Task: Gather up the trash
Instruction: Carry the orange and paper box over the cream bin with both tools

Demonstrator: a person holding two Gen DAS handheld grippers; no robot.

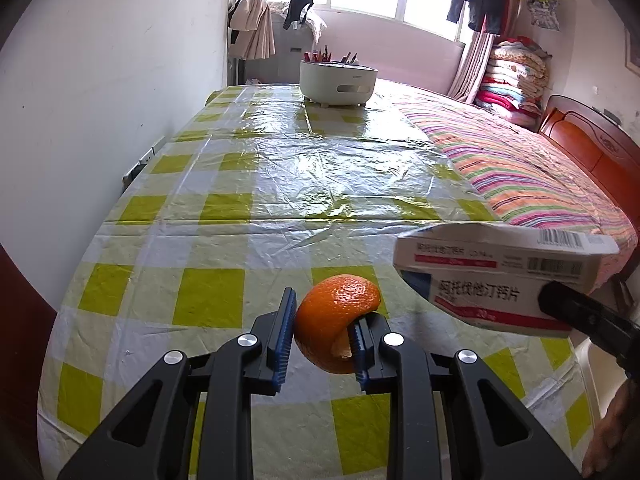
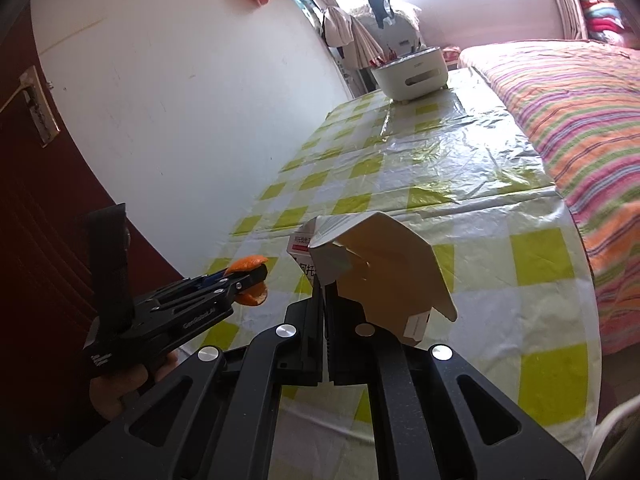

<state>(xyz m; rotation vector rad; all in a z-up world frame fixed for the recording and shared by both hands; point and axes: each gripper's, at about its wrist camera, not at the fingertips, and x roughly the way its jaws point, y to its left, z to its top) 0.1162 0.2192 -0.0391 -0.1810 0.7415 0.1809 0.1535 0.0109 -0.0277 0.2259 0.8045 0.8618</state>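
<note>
My left gripper [image 1: 322, 326] is shut on a curled piece of orange peel [image 1: 334, 316] and holds it above the near end of the checked table [image 1: 240, 184]. In the right wrist view the left gripper [image 2: 250, 280] and the peel [image 2: 249, 263] show at the left. My right gripper [image 2: 323, 284] is shut on an opened white medicine box [image 2: 384, 276] with its end flap up. The box [image 1: 492, 276] hangs in the air to the right of the peel in the left wrist view, with the right gripper's black finger [image 1: 576, 308] on it.
A white round container [image 1: 338, 82] with pens stands at the table's far end; it also shows in the right wrist view [image 2: 410, 72]. A bed with a striped cover [image 1: 520, 168] runs along the table's right side. A white wall [image 1: 100, 100] is to the left.
</note>
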